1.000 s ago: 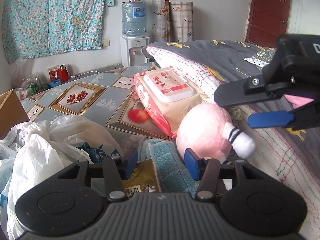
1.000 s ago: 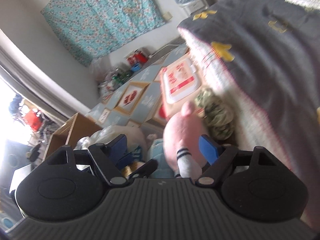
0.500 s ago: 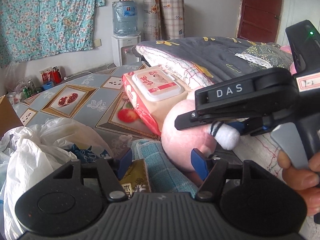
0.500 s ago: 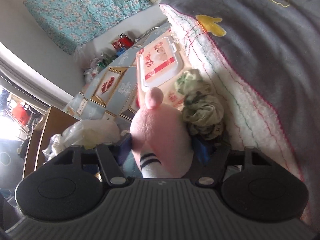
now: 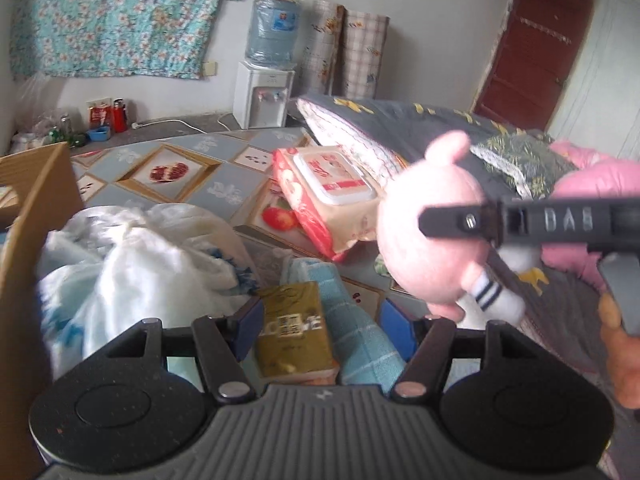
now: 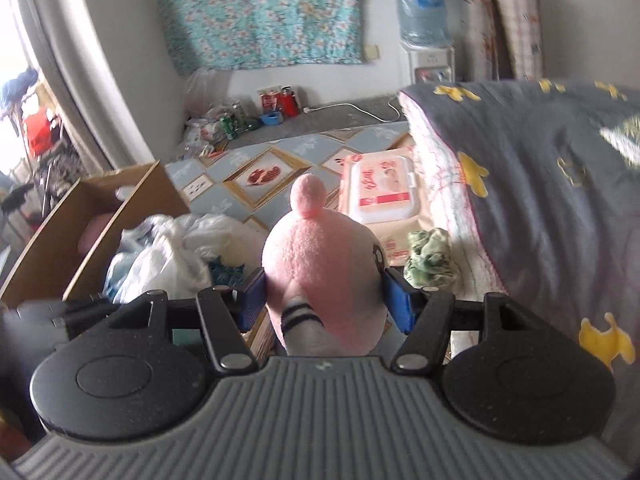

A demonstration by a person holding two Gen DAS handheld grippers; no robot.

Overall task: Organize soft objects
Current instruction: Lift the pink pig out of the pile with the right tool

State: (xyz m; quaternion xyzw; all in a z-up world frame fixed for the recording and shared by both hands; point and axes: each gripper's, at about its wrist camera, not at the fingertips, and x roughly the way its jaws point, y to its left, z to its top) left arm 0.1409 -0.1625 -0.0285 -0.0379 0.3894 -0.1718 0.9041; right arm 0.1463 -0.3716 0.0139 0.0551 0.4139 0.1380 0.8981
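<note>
A pink plush toy (image 6: 320, 264) with a striped white foot hangs above the bed, and my right gripper (image 6: 324, 300) is shut on its body, both blue pads pressing its sides. The left wrist view shows the same toy (image 5: 420, 248) at the right, under the right gripper's black finger. My left gripper (image 5: 322, 324) stands open low over the bed. A folded teal towel (image 5: 360, 332) and a gold packet (image 5: 292, 332) lie between its blue pads, and I see no squeeze on either.
An open cardboard box (image 6: 100, 216) stands at the left beside white plastic bags (image 5: 132, 256). A wet-wipes pack (image 5: 332, 188) and a crumpled green cloth (image 6: 428, 256) lie by the grey quilt (image 6: 540, 184). A pink garment (image 5: 592, 184) lies at the right.
My right gripper closed on the pink plush toy, rolled upright and lifted it off the bed. My left gripper's jaws widened and it drew up and back, bringing the cardboard box into view.
</note>
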